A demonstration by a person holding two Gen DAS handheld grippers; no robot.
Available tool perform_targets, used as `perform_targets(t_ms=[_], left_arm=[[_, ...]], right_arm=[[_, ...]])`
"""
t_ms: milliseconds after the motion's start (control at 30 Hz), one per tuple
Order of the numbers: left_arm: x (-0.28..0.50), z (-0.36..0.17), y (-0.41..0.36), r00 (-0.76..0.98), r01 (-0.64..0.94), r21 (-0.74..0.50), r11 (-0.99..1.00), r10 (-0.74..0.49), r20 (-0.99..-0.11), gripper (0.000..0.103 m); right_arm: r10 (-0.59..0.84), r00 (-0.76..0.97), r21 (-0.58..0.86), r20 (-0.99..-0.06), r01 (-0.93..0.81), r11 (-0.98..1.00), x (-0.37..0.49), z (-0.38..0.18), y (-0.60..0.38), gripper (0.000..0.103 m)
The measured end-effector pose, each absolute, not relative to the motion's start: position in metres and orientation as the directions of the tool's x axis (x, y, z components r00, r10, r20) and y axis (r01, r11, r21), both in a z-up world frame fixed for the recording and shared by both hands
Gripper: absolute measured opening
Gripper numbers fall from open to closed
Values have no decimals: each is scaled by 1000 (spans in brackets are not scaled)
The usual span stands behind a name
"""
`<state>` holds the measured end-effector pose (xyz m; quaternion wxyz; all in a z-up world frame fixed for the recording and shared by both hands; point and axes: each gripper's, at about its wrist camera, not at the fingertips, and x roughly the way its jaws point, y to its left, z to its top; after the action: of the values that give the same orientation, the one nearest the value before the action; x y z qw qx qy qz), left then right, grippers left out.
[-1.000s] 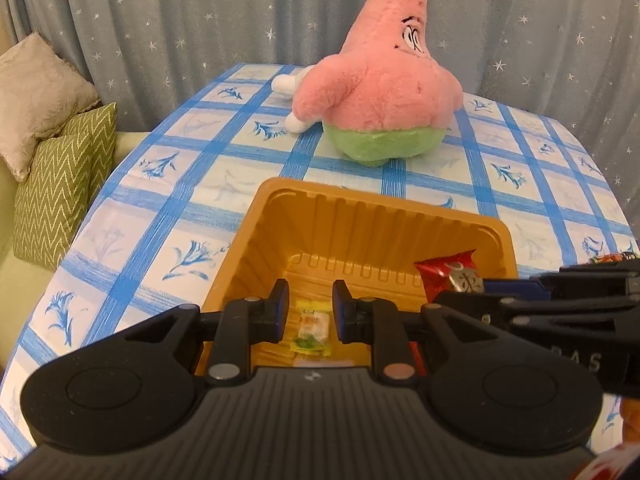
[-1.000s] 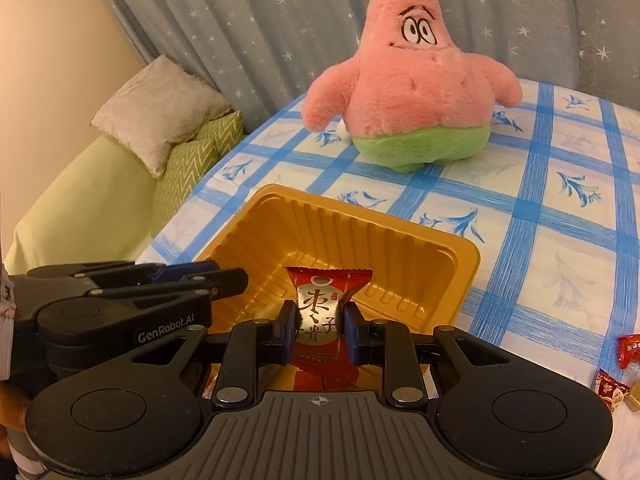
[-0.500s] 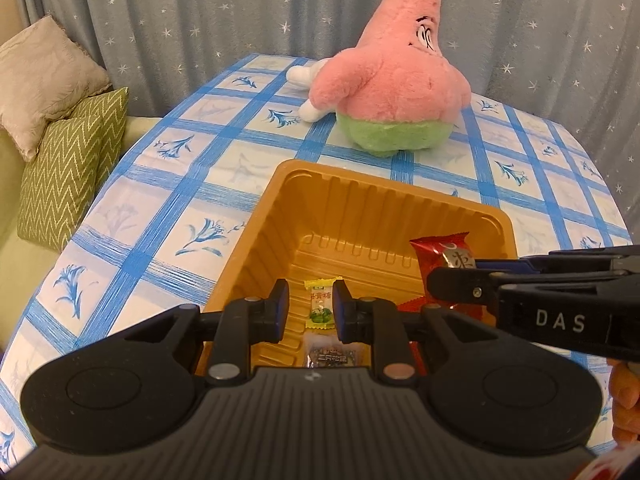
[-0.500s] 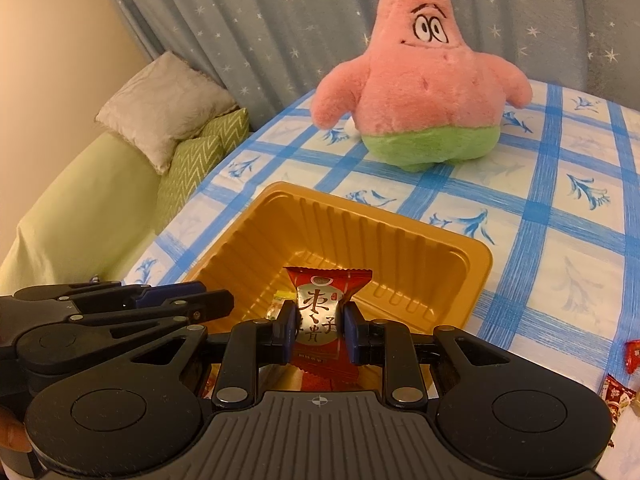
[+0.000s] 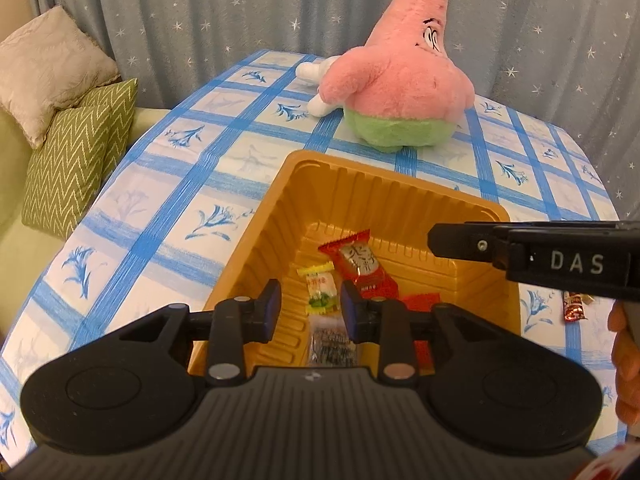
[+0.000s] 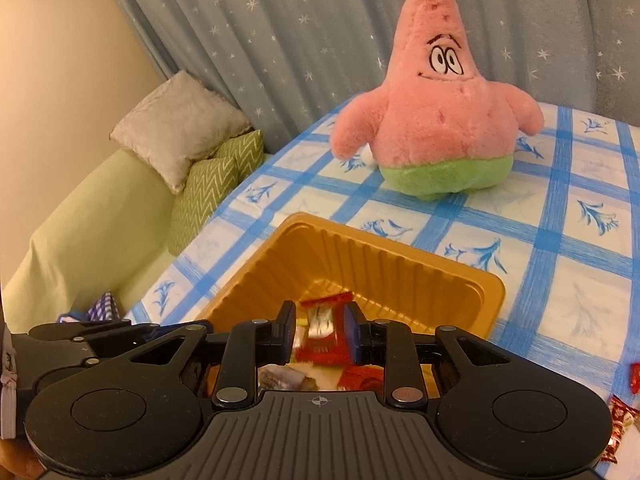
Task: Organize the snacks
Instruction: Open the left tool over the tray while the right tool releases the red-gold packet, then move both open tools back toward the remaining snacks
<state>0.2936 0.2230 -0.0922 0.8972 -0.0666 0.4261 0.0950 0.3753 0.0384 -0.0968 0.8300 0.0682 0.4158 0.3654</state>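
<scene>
A table (image 5: 168,216) draped in a smooth white cloth, checked with blue bands and printed with blue flowers, filled both views, backed by a grey pleated curtain (image 5: 240,8) flecked with pale stars. A pink, cone-headed plush starfish (image 6: 436,120) with a fuzzy green base sat on the far side of the cloth. Nearer, a rectangular tray (image 5: 256,240) of glossy amber plastic, its walls ribbed, stood on the table. Both matte black grippers hung over it. The left gripper (image 5: 310,306) had its jaws just opened, parted and gripping nothing; the small yellow-and-green candy (image 5: 320,292) lay loose on the tray floor below them. The right gripper (image 6: 320,330) had likewise just spread its jaws, and the crinkled red foil packet (image 5: 360,264) lay free in the tray beside the candy, blurred in the right wrist view. A dark, clear-wrapped snack (image 5: 332,344) lay closer in. Another red-wrapped sweet (image 5: 574,306) rested on the cloth outside the tray.
</scene>
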Motion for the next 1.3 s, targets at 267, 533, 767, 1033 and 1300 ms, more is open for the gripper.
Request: perform_targets(t_ms=[267,533,767,1033,1300], left_arm=[[263,-81,212,622,-252,-74,965,103,-776,35],[232,-63,192,642,-268,-91,959,107,-759,44],[203,-48,167,660,-261,-94,961,106,-744,53],[171,-40,137,666,-267,-83,960,121,-736,65],[149,-40,106,657,-254,-72,964,117,-745,68]], right_arm=[[665,384,446,-640,-519,729,352,-97,5,48],[668,398,465,-629,-496,734,325,-84,-26,64],[669,411,459,-620,-502,734,297,-71,-50,74],[650,421,428,-632,-509,746,265,-65,-78,76],[627,423,401,-655,-508,762,237,-66,-119,76]])
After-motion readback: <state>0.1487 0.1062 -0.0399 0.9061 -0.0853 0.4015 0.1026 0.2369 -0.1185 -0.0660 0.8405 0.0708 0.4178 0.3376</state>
